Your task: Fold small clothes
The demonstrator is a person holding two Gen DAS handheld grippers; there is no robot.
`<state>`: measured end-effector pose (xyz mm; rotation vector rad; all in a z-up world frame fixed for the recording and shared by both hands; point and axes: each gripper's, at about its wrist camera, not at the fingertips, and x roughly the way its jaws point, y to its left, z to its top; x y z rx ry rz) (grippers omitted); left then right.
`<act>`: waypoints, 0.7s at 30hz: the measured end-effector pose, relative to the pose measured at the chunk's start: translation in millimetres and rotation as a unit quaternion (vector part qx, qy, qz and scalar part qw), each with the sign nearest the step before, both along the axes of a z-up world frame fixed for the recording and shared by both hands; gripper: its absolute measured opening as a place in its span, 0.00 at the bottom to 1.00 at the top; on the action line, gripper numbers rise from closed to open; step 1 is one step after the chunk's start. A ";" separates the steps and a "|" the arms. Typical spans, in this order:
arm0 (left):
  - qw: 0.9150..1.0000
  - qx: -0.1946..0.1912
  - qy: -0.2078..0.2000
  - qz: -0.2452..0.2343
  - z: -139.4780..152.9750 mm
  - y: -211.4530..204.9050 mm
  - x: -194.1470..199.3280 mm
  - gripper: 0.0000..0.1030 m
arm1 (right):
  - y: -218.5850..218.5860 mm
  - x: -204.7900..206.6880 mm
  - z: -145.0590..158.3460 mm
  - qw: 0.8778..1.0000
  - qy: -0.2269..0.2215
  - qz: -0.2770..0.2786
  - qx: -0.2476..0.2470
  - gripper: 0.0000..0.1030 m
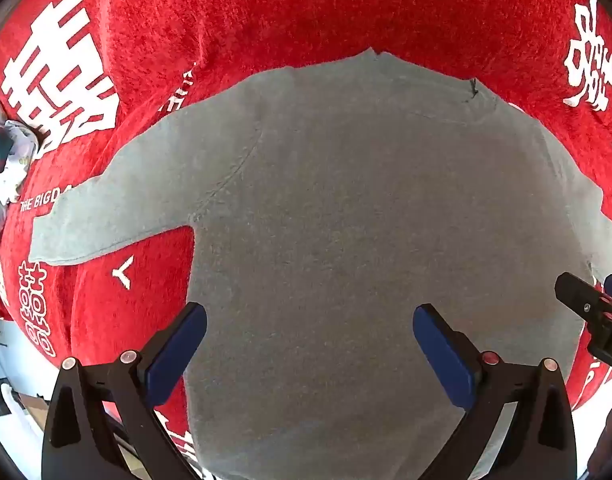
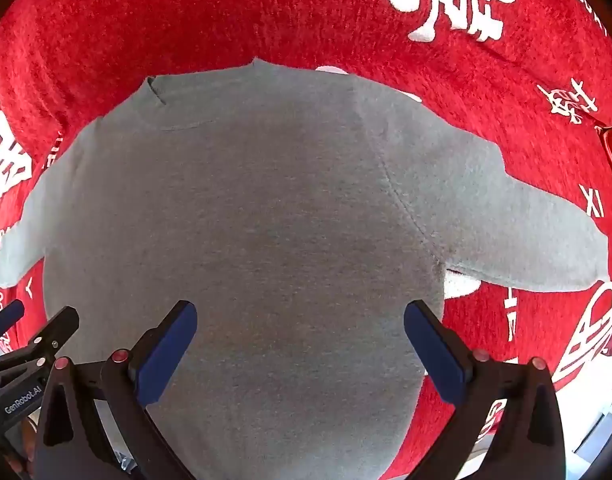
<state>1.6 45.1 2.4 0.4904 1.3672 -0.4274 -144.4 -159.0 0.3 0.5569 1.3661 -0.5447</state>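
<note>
A small grey long-sleeved sweater (image 1: 326, 208) lies flat on a red cloth, neck away from me, both sleeves spread out to the sides. It also shows in the right wrist view (image 2: 245, 216). My left gripper (image 1: 310, 320) is open and empty, above the sweater's lower left part. My right gripper (image 2: 299, 316) is open and empty, above the lower right part. The right gripper's tips show at the left wrist view's right edge (image 1: 586, 296). The left gripper's tips show at the right wrist view's left edge (image 2: 33, 320). The left sleeve (image 1: 105, 208) and right sleeve (image 2: 526, 224) lie flat.
The red cloth (image 1: 346, 8) with white printed characters covers the surface under the sweater. A heap of other clothes (image 1: 1, 160) lies at the far left. The cloth's near edge hangs over a pale floor (image 2: 586, 412).
</note>
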 end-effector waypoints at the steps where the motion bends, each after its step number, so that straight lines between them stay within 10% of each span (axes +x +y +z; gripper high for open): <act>1: 1.000 0.000 0.000 0.000 0.0 0.3 -0.1 1.00 | 0.5 0.4 0.0 1.000 0.000 0.001 0.000 1.00; 21: 1.000 0.009 0.000 0.000 -5.1 4.6 3.1 1.00 | 1.7 -0.2 -1.7 1.000 -0.003 -0.004 -0.006 1.00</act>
